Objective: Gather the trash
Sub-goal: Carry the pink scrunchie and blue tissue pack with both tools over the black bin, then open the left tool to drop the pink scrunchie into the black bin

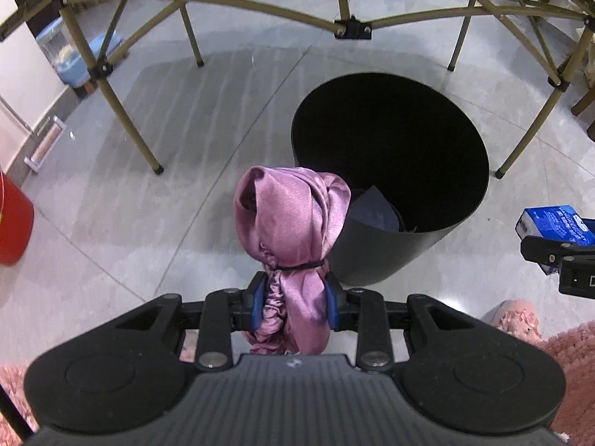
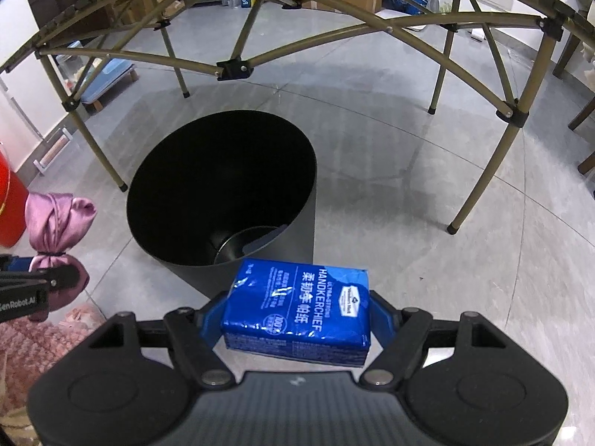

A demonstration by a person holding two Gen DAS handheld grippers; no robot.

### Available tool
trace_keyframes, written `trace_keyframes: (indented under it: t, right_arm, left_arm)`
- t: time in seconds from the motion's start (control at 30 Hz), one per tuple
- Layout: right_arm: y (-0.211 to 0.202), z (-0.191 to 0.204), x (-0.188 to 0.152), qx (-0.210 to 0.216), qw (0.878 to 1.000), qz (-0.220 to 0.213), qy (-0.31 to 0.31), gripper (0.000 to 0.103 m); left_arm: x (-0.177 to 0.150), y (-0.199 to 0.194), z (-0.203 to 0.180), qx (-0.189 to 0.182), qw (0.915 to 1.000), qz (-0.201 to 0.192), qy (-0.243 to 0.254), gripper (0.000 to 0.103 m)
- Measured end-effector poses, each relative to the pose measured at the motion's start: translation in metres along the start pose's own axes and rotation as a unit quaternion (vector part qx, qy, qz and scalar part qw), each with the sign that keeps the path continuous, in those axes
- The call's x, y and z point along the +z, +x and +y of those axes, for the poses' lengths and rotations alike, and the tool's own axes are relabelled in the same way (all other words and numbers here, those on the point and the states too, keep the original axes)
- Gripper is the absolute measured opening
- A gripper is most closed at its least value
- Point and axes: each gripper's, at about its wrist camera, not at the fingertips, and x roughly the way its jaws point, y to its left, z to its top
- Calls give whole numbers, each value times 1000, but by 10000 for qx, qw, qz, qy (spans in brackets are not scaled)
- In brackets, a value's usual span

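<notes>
Beside bin [image 1: 390, 186], upright cloth bundle [image 1: 293, 223], crosswise tissue pack [image 2: 297, 316]

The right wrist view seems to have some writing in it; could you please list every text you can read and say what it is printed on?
"HANDKERCHIEF": on the blue tissue pack in the right gripper.
"ULTRA-STRONG", above it, is only faintly legible.
The pack's Chinese characters, logo, round seal and fine print are too small or blurred.
"GenRobot.AI": on the left gripper body, first letter partly cut off.
</notes>
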Motion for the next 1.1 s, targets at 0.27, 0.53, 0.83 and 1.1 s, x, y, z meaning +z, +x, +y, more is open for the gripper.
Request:
trace_keyframes:
  t: [0.27, 0.53, 0.83, 1.1]
  right_arm:
    - [7, -10, 3, -118, 9998, 65, 157, 75]
    - [11, -20, 12, -352, 9990, 11, 276, 75]
    - [24, -40, 32, -649, 9967, -73, 489, 75]
    - [27, -58, 42, -786, 9942, -157, 715, 75]
  left_arm:
    - [16, -3, -17, -79, 9999, 48, -58, 31]
    - [38, 1, -53, -306, 9995, 56, -12, 31]
    - [62, 11, -75, -432, 9988, 146, -169, 31]
    - [88, 25, -89, -477, 9977, 254, -409, 31]
